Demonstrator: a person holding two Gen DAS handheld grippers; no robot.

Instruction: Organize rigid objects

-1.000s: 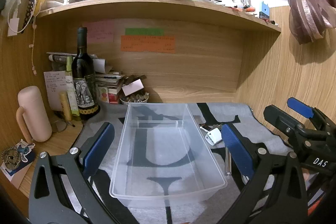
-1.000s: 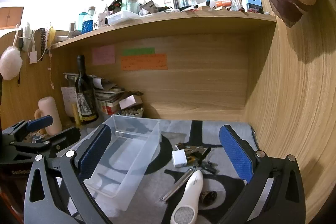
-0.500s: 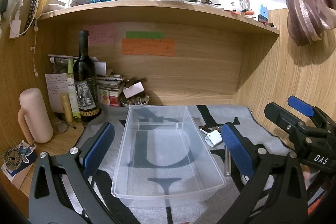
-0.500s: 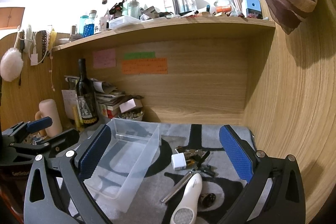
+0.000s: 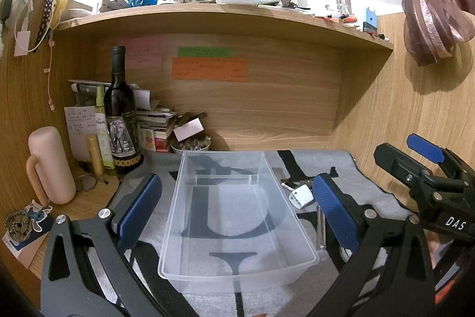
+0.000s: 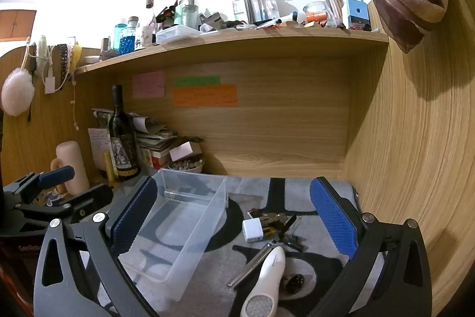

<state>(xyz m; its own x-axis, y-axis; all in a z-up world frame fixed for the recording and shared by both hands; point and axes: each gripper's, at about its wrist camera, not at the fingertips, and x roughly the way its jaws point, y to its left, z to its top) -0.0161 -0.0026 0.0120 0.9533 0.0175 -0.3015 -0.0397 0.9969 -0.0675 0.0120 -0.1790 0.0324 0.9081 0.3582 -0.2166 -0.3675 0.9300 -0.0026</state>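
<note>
Clear plastic bin (image 5: 237, 216), nothing in it, on grey patterned mat (image 5: 314, 165) at lower centre of the left wrist view, framed by the left gripper (image 5: 237, 207), fingers spread wide and grasping nothing. Right gripper (image 6: 234, 219), likewise released, above loose items in the lower centre of its view: white cube adapter (image 6: 252, 230), keys (image 6: 274, 220), metal rod (image 6: 252, 265), white handheld device (image 6: 265, 281). Wine bottle (image 5: 121, 115) and pink mug (image 5: 50, 168) at left, beside the mat.

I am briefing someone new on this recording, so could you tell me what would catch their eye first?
Probably the clear bin, empty, in the middle of the grey mat, framed by the open left gripper. To its right, between the open right gripper's fingers, lies a small pile: a white cube, a white handheld device, a metal rod. A wine bottle stands back left.
</note>
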